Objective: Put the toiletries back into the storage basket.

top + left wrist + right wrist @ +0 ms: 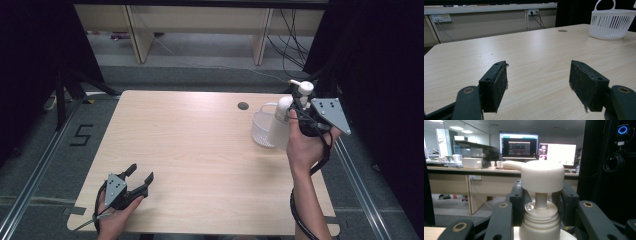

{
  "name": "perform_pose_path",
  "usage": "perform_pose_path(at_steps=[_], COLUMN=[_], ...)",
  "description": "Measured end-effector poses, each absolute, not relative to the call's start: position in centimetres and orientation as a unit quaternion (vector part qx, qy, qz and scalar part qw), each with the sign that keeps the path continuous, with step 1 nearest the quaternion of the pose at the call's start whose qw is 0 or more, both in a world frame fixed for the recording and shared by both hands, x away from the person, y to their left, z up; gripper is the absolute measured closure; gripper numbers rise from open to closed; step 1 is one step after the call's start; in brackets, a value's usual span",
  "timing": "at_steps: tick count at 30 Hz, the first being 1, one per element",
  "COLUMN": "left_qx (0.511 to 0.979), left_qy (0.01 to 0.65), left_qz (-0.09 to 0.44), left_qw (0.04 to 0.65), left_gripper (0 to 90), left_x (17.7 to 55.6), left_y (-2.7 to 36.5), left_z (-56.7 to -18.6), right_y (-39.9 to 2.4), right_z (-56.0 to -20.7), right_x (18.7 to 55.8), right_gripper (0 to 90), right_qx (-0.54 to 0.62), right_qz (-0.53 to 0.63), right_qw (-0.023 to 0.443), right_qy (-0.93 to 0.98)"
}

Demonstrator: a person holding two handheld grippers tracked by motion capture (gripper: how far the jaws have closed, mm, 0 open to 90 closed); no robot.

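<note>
Pump bottle (283, 120) just right of the basket (263, 131), far right on the table (200, 160).

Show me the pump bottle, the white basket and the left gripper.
pump bottle (542, 176), right gripper view, on its pump head.
white basket (610, 23), left gripper view, on its slotted wall.
left gripper (142, 175), high view, between its fingertips.

Each hand carries a black plastic two-jaw gripper, the left gripper (134, 179) and the right gripper (302, 111), topped by a grey three-cornered plate with small dark holes. The flat black rubber pads (587, 83) are frayed at the edges. Brass-coloured rings sit in the jaw arms. A black cable trails from each. Both forearms are without sleeves.
</note>
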State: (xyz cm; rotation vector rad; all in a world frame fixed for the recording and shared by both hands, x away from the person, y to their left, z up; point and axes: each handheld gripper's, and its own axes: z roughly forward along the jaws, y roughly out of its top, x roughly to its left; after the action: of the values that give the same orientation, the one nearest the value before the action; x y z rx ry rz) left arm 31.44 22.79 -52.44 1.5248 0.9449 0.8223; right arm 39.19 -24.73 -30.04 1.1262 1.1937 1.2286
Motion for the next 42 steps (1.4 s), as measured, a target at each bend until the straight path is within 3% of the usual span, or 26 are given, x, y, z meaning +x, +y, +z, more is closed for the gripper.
perform_pose_path(at_steps=[42], left_qx=[0.644], left_qy=[0.401], left_qz=[0.347], left_qw=[0.552], left_gripper=[30.1], left_x=[31.5], left_y=[22.8], left_z=[-52.4], right_y=[-25.3], right_z=[-28.1], right_x=[42.2], right_gripper=[63.5], right_qx=[0.479], right_qz=[0.507], right_qw=[0.526], right_qy=[0.486])
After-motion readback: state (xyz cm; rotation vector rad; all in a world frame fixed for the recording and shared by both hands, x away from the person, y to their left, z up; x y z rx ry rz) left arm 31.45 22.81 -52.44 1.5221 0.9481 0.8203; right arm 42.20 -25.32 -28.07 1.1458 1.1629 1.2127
